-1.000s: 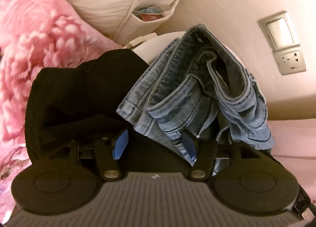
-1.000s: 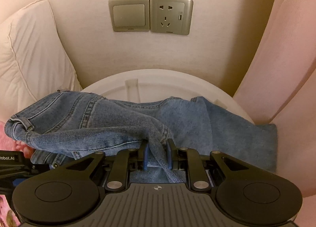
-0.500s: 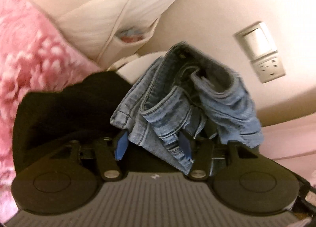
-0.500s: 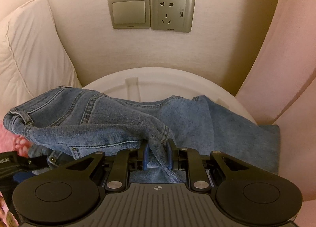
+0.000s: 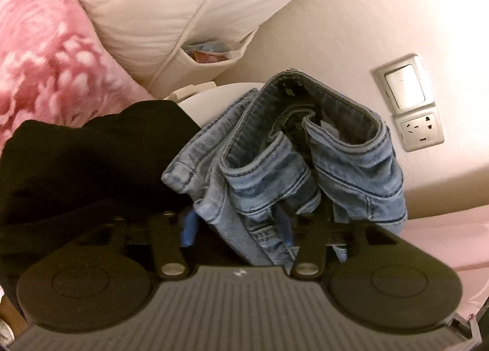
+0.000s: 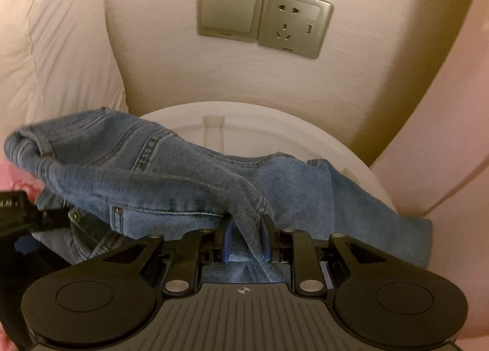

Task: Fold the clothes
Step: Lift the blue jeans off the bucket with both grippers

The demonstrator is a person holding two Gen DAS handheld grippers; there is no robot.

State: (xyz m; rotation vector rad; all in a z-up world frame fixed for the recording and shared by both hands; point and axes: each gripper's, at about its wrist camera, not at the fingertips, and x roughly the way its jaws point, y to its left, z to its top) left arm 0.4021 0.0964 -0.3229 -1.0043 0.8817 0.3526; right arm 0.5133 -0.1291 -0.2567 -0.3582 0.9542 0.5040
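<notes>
Left wrist view: the left hand-held gripper (image 5: 237, 228) is closing, half-wide, with jeans (image 5: 275, 167) bunched between its pads; whether they press is unclear. A black garment (image 5: 91, 161) lies to its left.

Right wrist view: the right hand-held gripper (image 6: 246, 238) is opening, a jeans (image 6: 183, 186) fold between the pads, over the white table (image 6: 275, 128).

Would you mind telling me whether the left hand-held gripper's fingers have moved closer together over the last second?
Yes. The left hand-held gripper is closing around the jeans: its blue pads stand nearer each other against the gripper's own black body than a second ago, with denim between them.
</notes>
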